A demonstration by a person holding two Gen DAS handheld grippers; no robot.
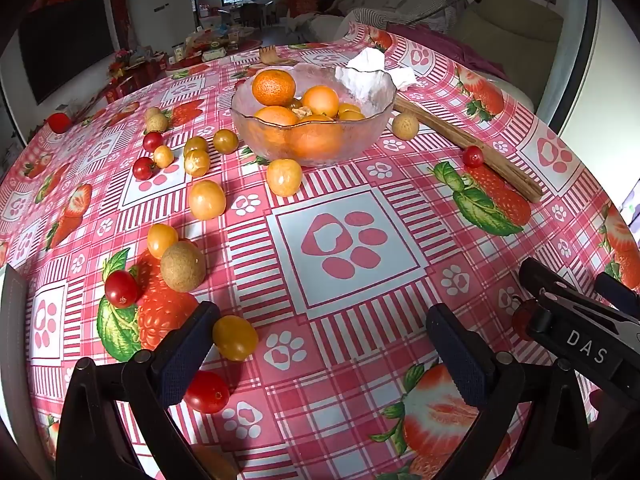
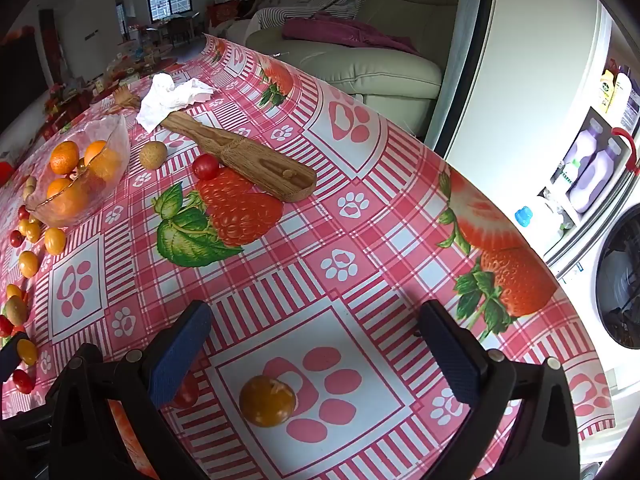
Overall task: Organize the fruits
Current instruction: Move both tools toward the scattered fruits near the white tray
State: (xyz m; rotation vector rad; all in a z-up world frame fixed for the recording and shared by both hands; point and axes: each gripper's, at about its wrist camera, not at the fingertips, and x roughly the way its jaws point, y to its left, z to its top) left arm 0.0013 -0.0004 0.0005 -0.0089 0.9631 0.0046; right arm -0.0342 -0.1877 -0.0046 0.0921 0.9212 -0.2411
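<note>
Left wrist view has the glass bowl up at 12 o'clock on the strawberry tablecloth, loaded with oranges and a few small yellow fruits, while more yellow ones and cherry tomatoes sit loose on the cloth from 9 to 11 o'clock. Left gripper is spread wide, holding nothing. Right gripper is spread too, with a small orange fruit lying on the cloth between its fingers, not touching either.
</note>
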